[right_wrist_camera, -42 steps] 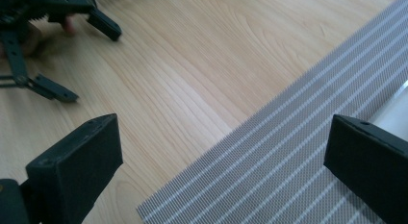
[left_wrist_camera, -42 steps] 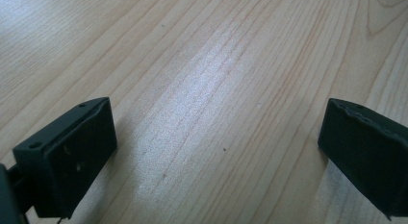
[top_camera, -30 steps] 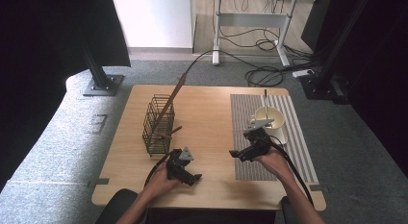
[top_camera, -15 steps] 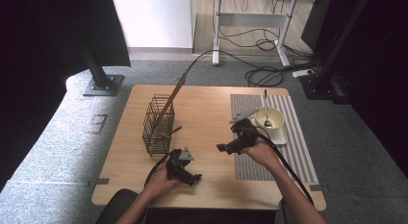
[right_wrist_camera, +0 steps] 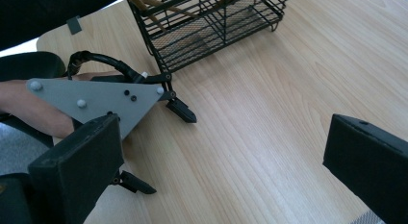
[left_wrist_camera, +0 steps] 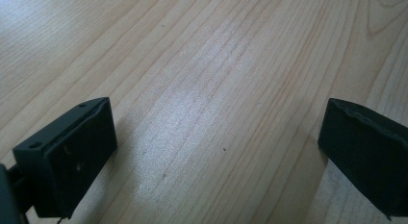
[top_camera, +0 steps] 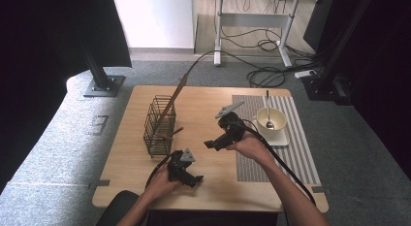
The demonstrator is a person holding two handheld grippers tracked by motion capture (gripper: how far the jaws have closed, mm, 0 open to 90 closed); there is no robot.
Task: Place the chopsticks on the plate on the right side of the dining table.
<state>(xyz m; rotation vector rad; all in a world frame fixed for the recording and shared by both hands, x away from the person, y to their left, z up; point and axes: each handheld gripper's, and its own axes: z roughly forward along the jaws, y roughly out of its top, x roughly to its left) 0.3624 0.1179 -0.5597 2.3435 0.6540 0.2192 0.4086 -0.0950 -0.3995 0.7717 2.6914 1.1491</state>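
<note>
Left gripper [left_wrist_camera: 219,152]: black fingers [left_wrist_camera: 67,159] spread wide with nothing between them, resting low over the pale wooden worktop [left_wrist_camera: 207,65], near its front edge in the high view. Right gripper [right_wrist_camera: 216,171]: fingers [right_wrist_camera: 365,161] likewise parted and empty, held above the worktop at mid-table and pointed toward the person's left. In the right gripper view, the left gripper's grey three-cornered plate [right_wrist_camera: 96,99] and the hand [right_wrist_camera: 33,108] holding it lie just ahead, with the black wire basket [right_wrist_camera: 211,22] standing beyond them.

High view: the wire basket sits upright on the left half of the worktop, just beyond the left gripper, holding long brown wooden sticks [top_camera: 170,102] that lean out over its top. Well apart, on the grey striped mat [top_camera: 291,143] at the right, a cream cup [top_camera: 270,120] holding a metal spoon [top_camera: 268,109] stands on a saucer, just beyond the right hand [top_camera: 249,147].
</note>
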